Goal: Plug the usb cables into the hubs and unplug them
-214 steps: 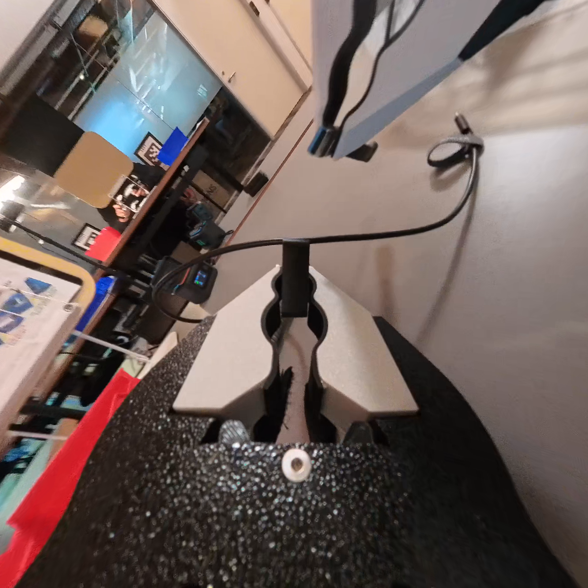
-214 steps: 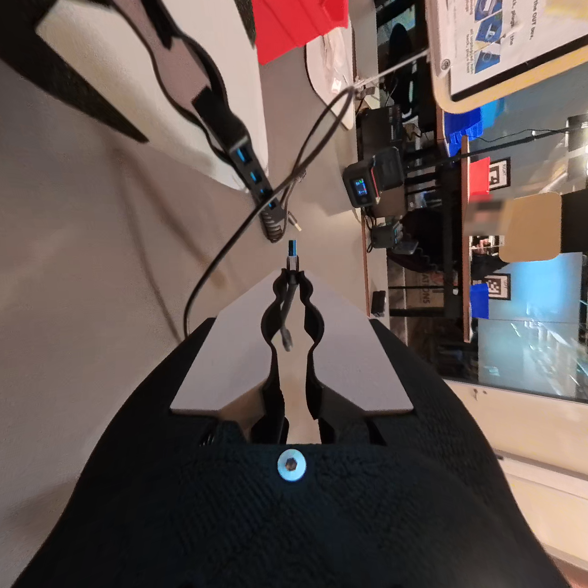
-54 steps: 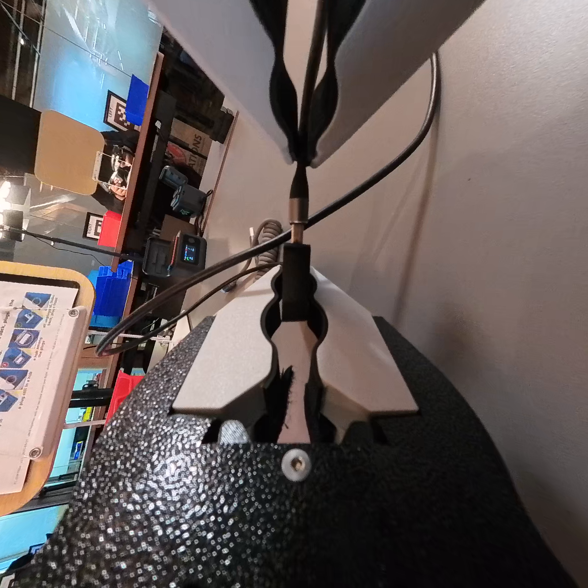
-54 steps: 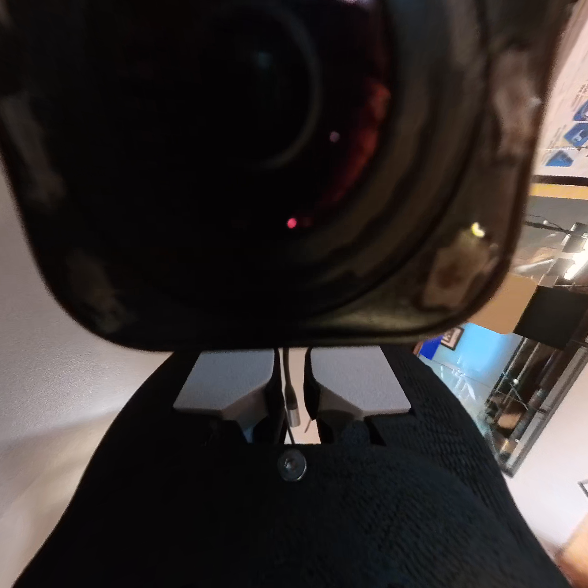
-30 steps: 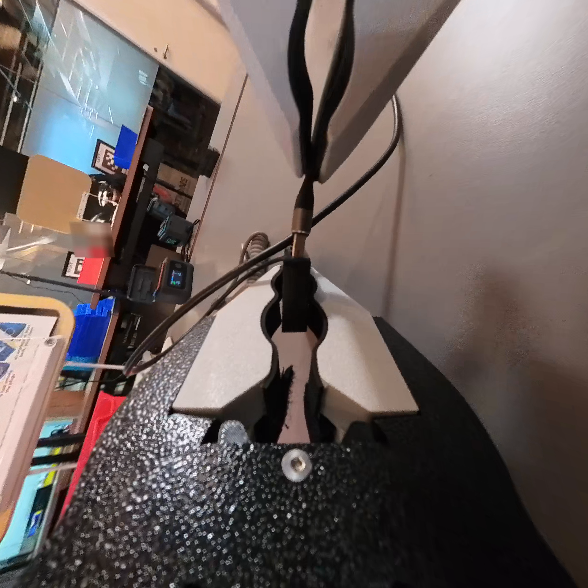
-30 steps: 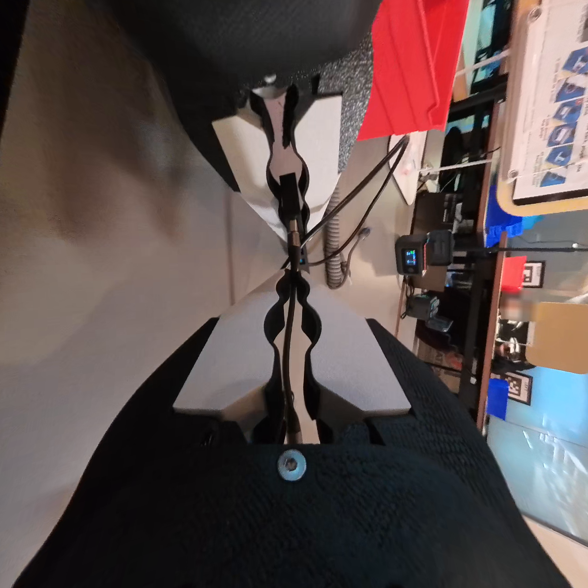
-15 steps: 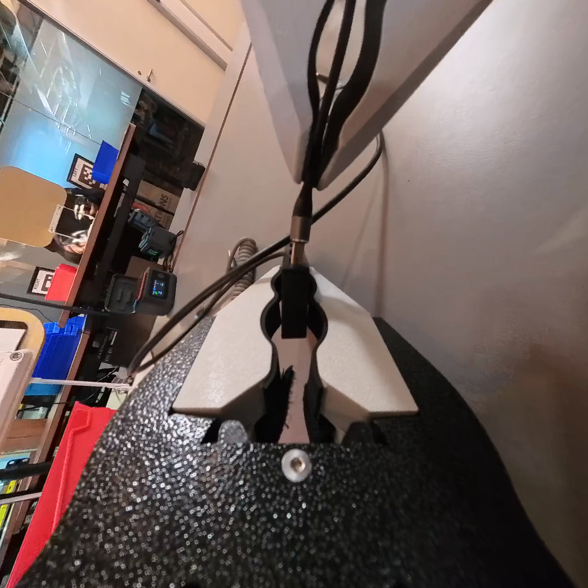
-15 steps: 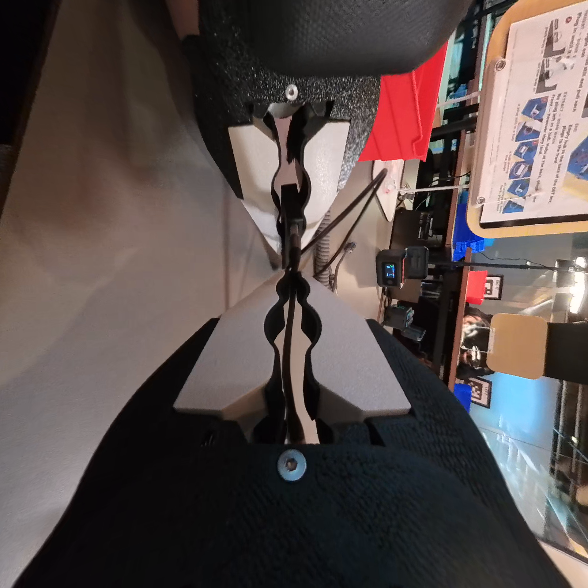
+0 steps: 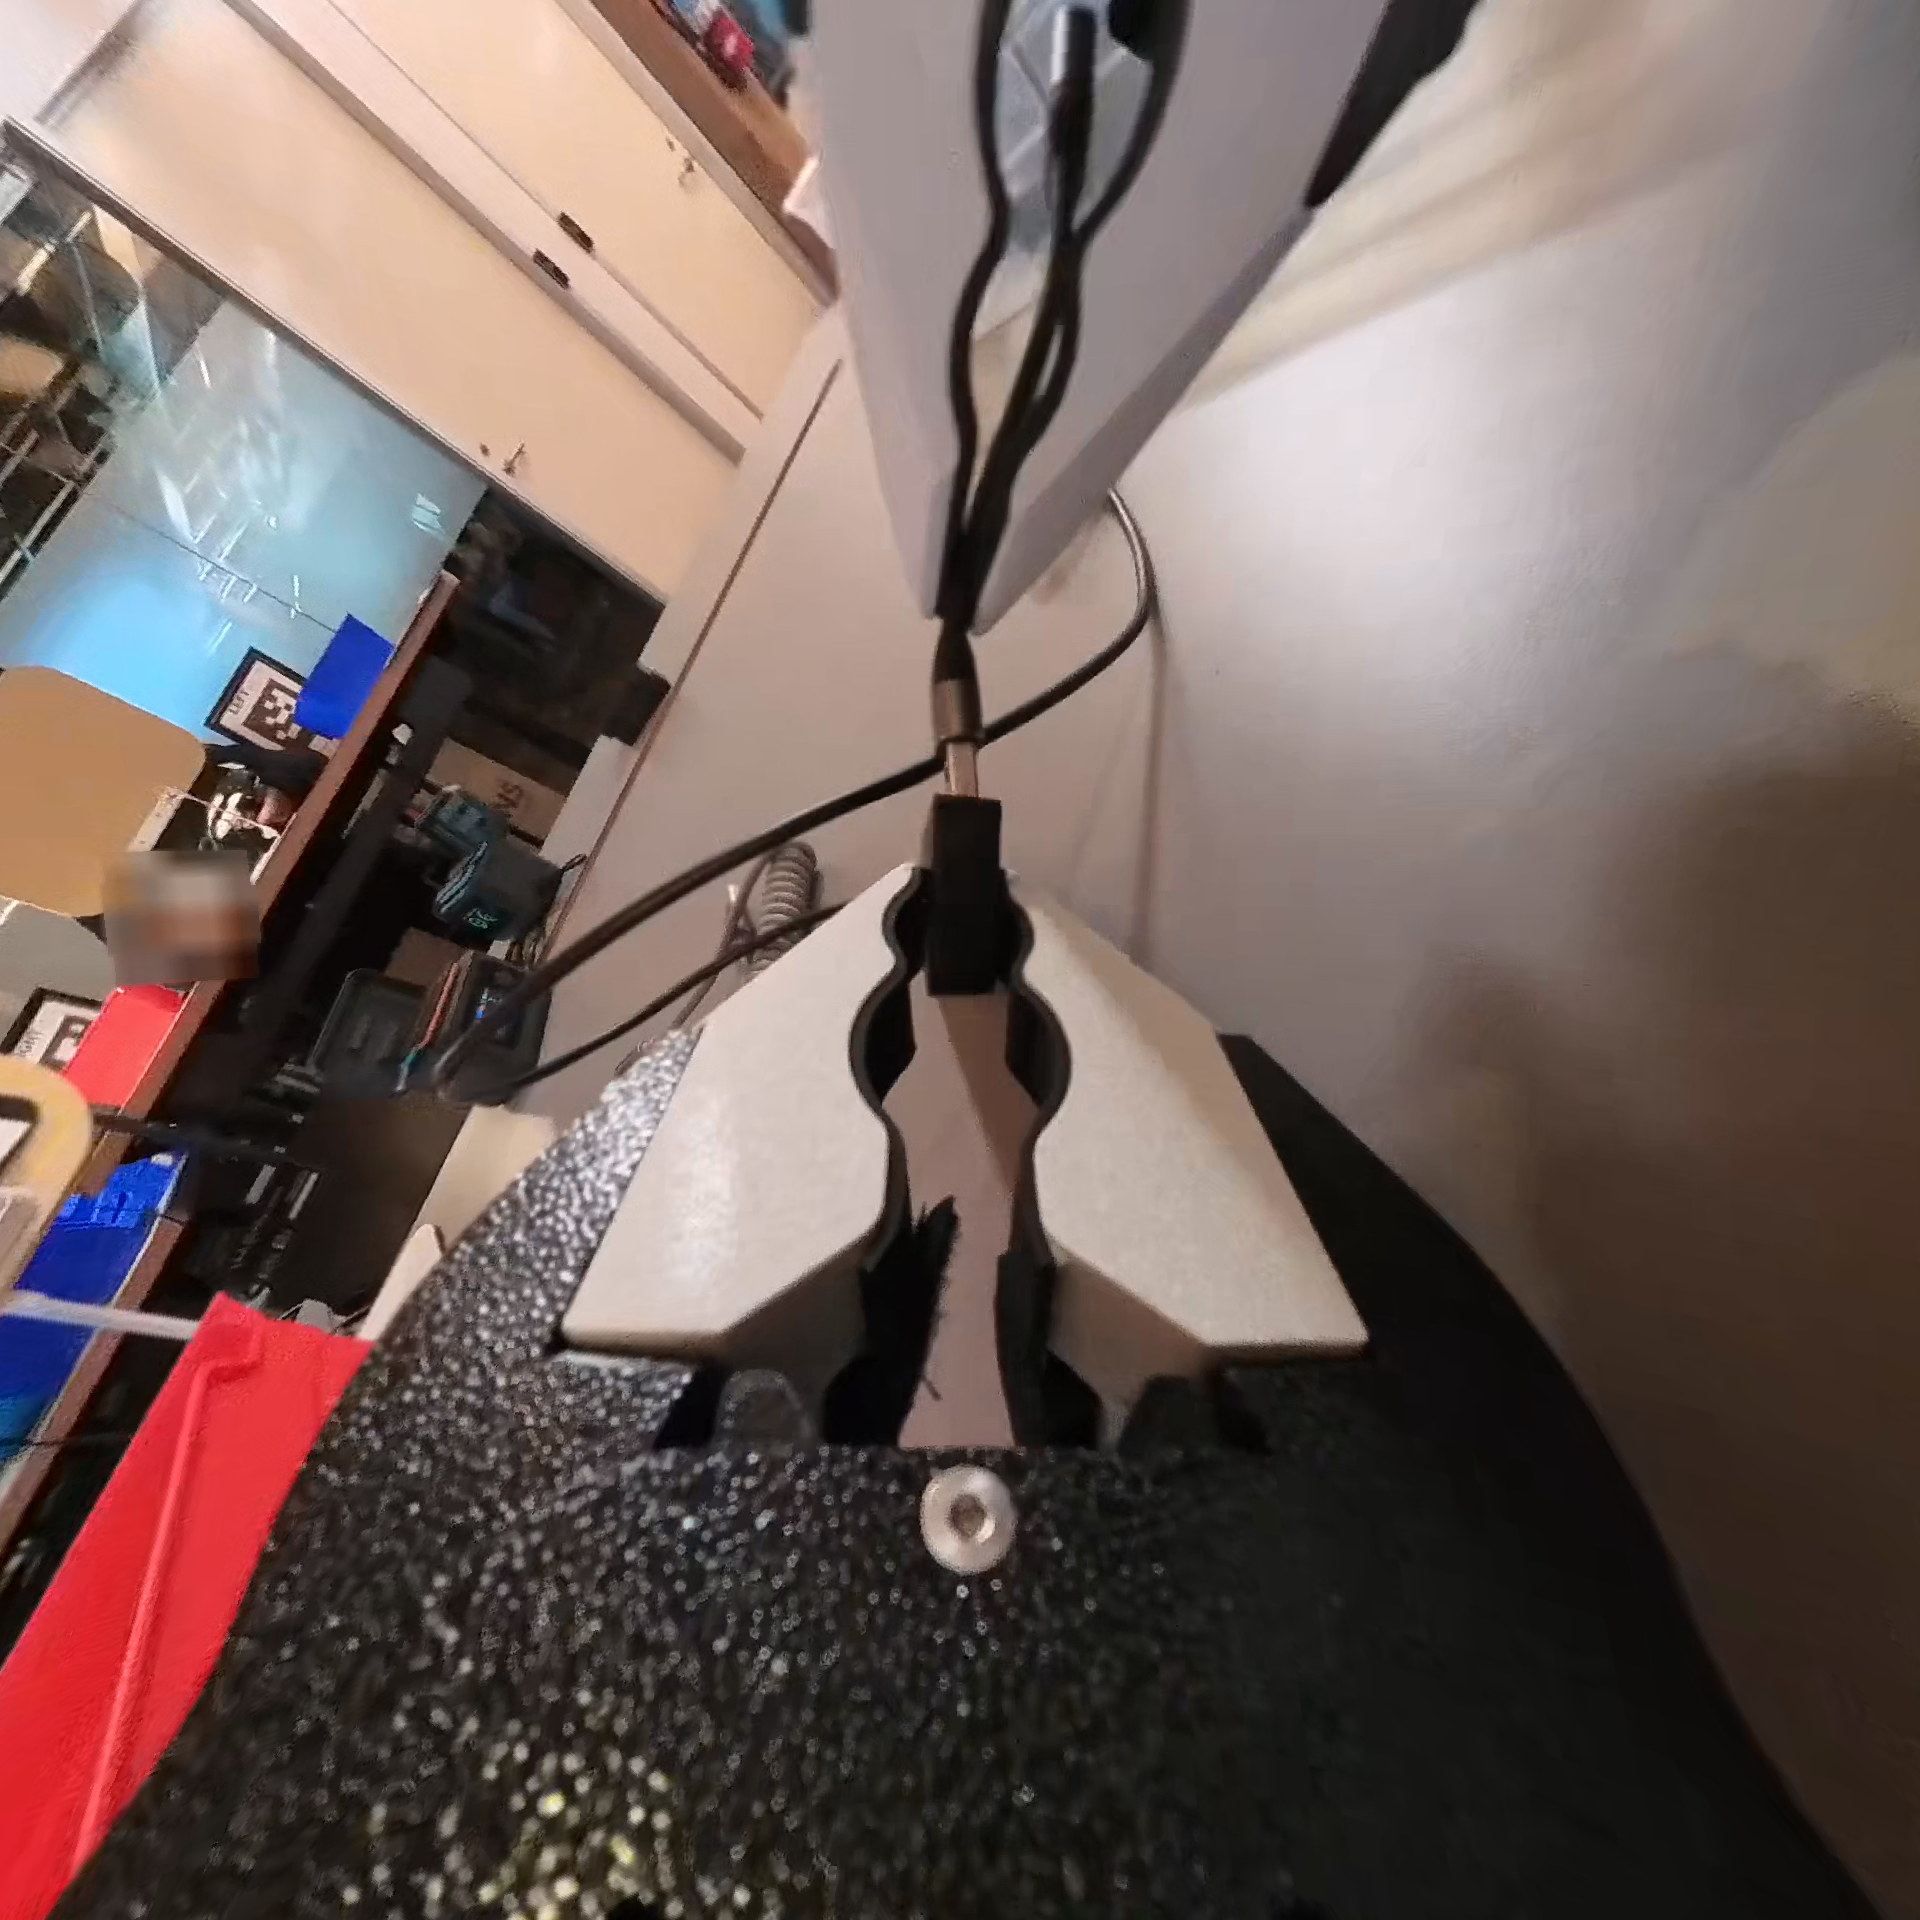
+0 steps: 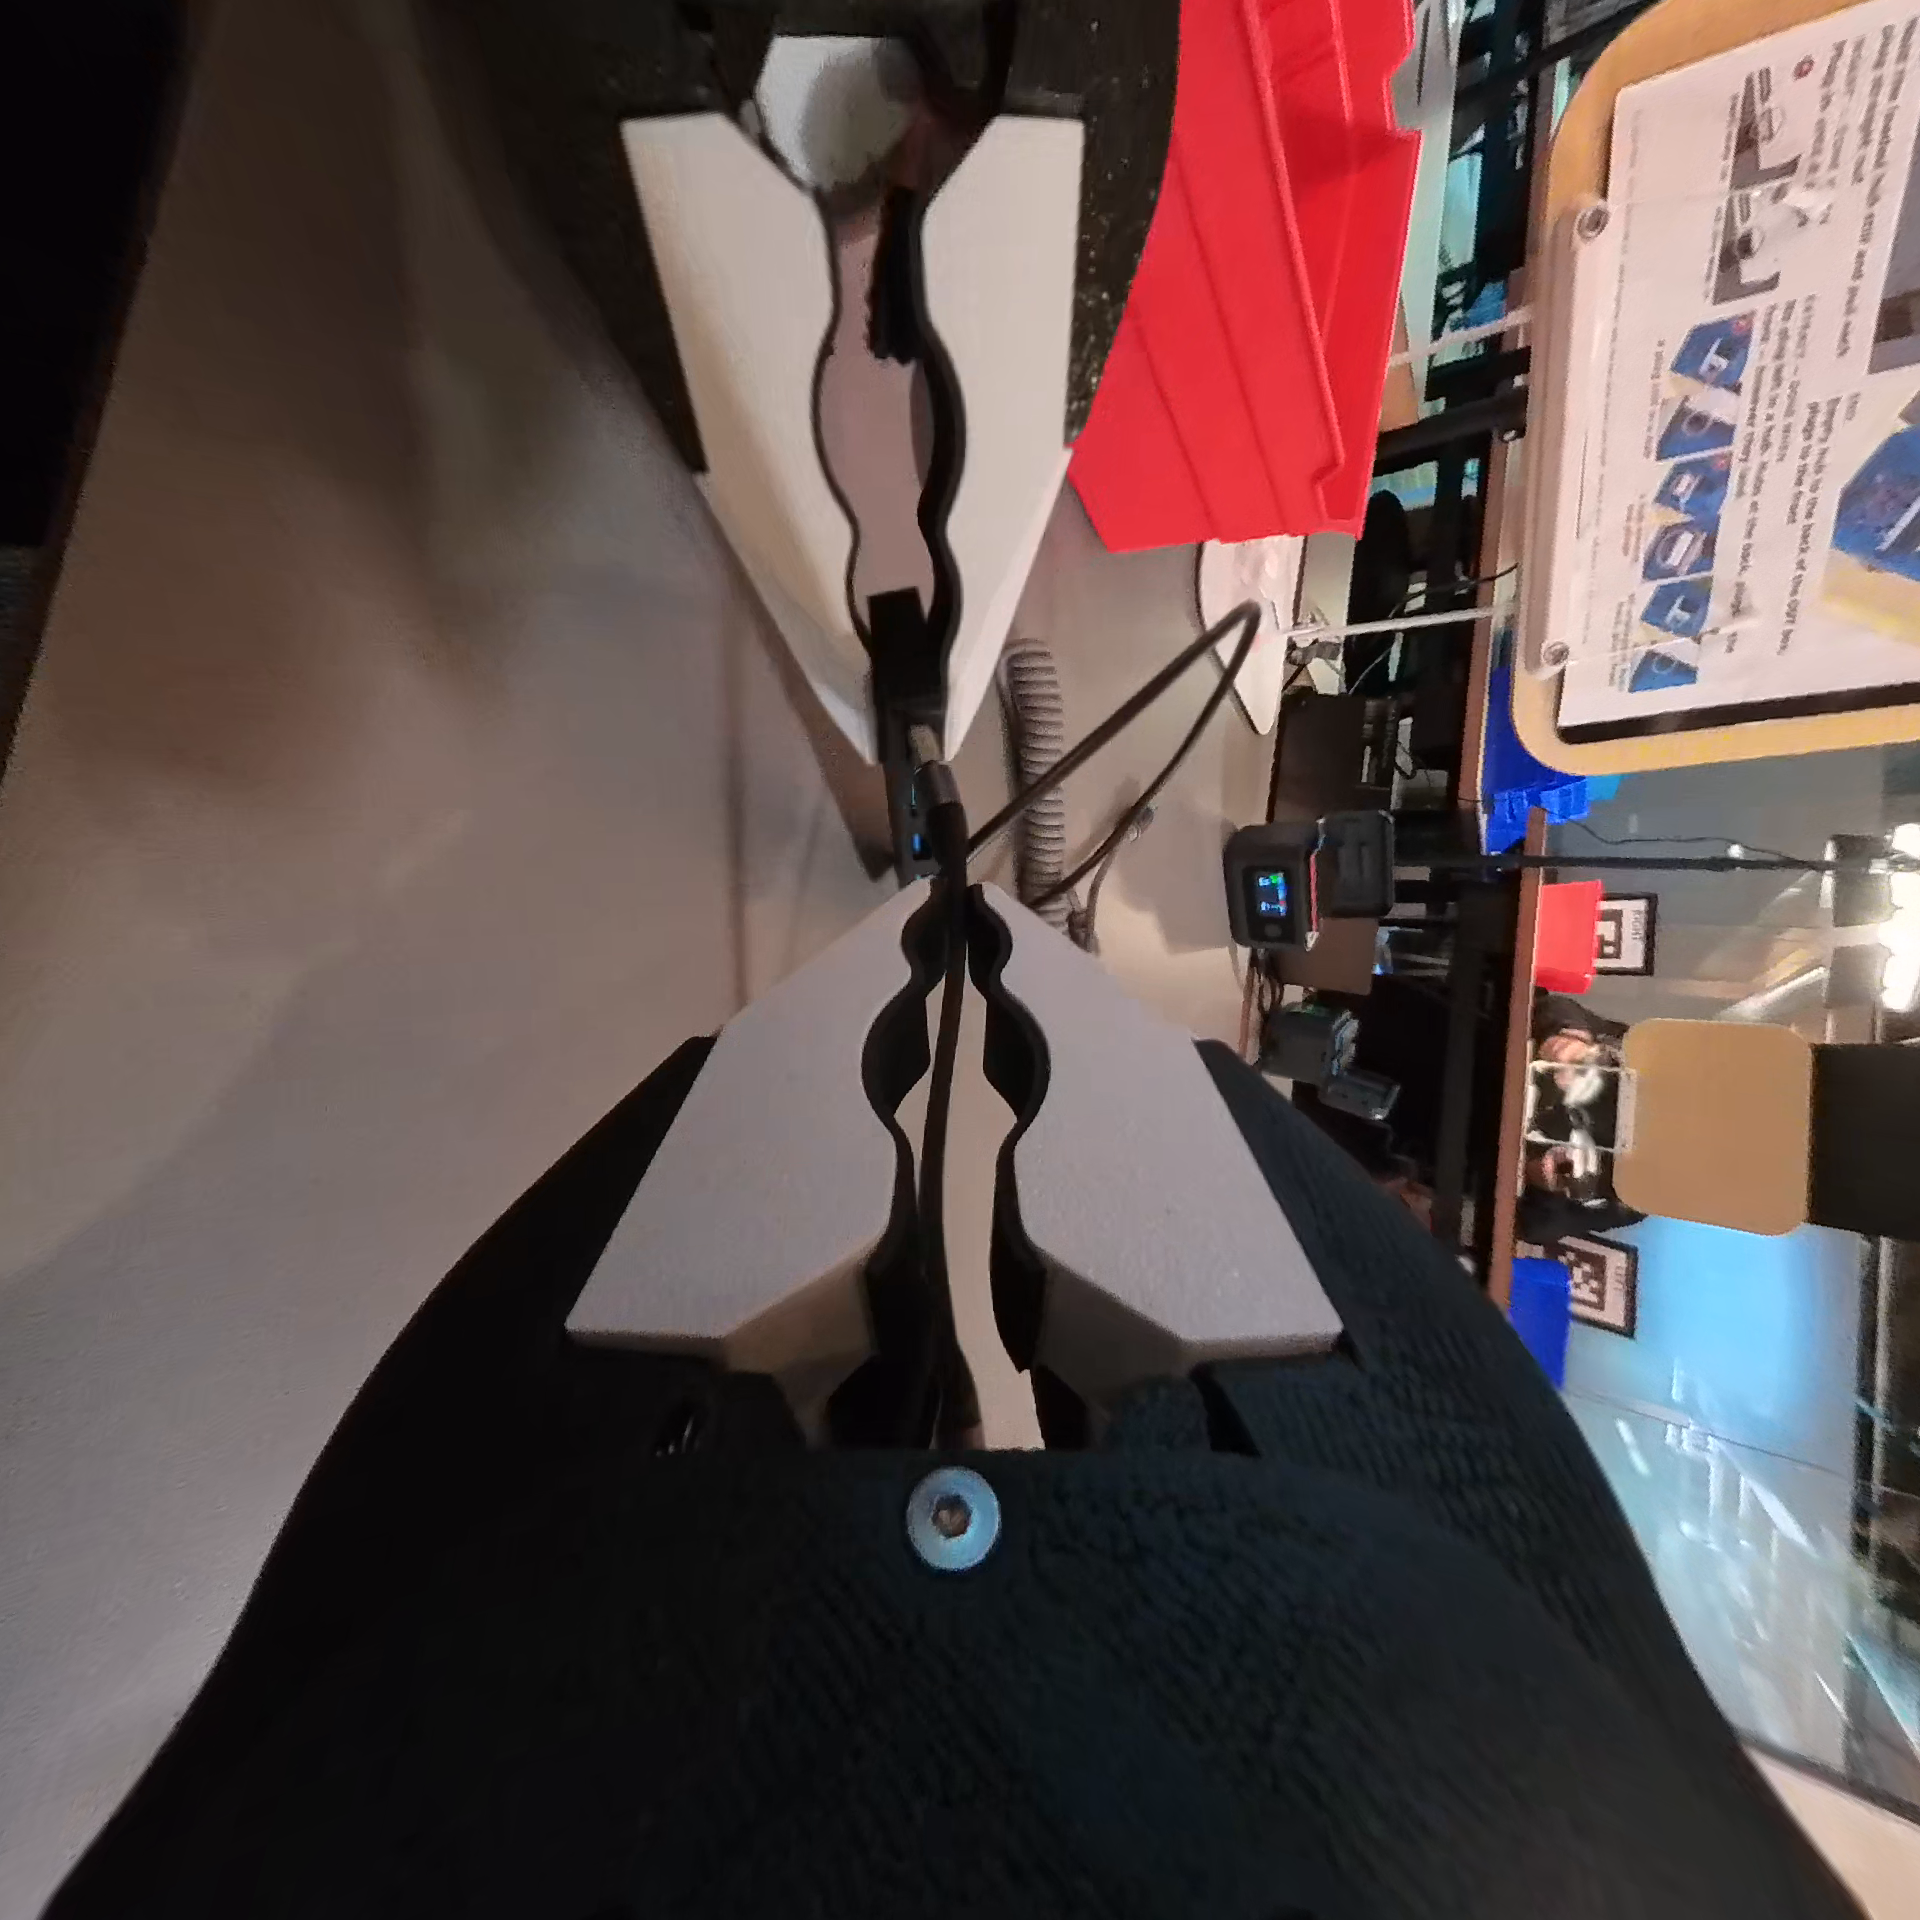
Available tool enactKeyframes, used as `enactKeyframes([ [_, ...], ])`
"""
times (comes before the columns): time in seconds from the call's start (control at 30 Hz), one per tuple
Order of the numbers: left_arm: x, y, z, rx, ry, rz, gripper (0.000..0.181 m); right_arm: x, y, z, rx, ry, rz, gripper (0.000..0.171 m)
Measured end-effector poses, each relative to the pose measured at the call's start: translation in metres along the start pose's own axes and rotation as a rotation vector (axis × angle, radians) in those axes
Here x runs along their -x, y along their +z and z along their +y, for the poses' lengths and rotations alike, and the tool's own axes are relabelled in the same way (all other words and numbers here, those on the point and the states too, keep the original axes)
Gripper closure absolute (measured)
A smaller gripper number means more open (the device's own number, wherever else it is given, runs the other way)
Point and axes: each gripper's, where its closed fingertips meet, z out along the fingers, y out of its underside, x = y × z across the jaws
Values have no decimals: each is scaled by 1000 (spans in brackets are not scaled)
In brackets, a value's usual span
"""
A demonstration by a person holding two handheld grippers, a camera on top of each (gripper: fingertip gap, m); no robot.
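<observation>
My left gripper [image 9: 961, 902] is shut on a small black hub [image 9: 966, 904], which sticks out past its fingertips. My right gripper [image 10: 951, 906] faces it tip to tip and is shut on a thin black USB cable [image 10: 935, 1091] that runs between its fingers. The cable's grey plug [image 9: 958, 717] meets the end of the hub, with a short silver stretch of connector showing. In the right wrist view the plug [image 10: 940, 795] and the hub [image 10: 899, 665] lie just beyond my fingertips, with the left gripper [image 10: 904, 727] above. The right gripper shows in the left wrist view [image 9: 961, 613].
A white table [image 9: 1455, 727] lies under both grippers. A red bin [image 10: 1247, 312] and a framed instruction sheet [image 10: 1714, 416] stand to one side. A coiled grey cord [image 10: 1039, 748] and small black devices with lit screens [image 10: 1299, 894] sit behind. The cable loops off sideways [image 9: 727, 862]. My hands' fingertips stand some 4 cm from each other.
The two grippers have drawn closer and both views have tilted. The hub now sits farther out at the left fingertips than before. Both grips have stayed shut.
</observation>
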Motion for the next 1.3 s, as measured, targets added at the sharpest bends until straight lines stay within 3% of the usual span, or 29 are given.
enactKeyframes([
  [0.2,5,-3,0,-30,-63,12,172,-1,0,-5,-4,-26,-2,171],
  [0.53,4,2,5,33,26,-29,173,-3,2,-1,43,-106,-10,171],
  [0.83,5,1,6,23,-11,-22,173,-4,4,3,36,-85,-30,171],
  [1.1,10,5,7,11,-50,-24,173,-9,4,7,36,52,-63,171],
  [1.3,15,7,8,18,-39,-61,172,-39,-35,-7,-255,453,-68,144],
])
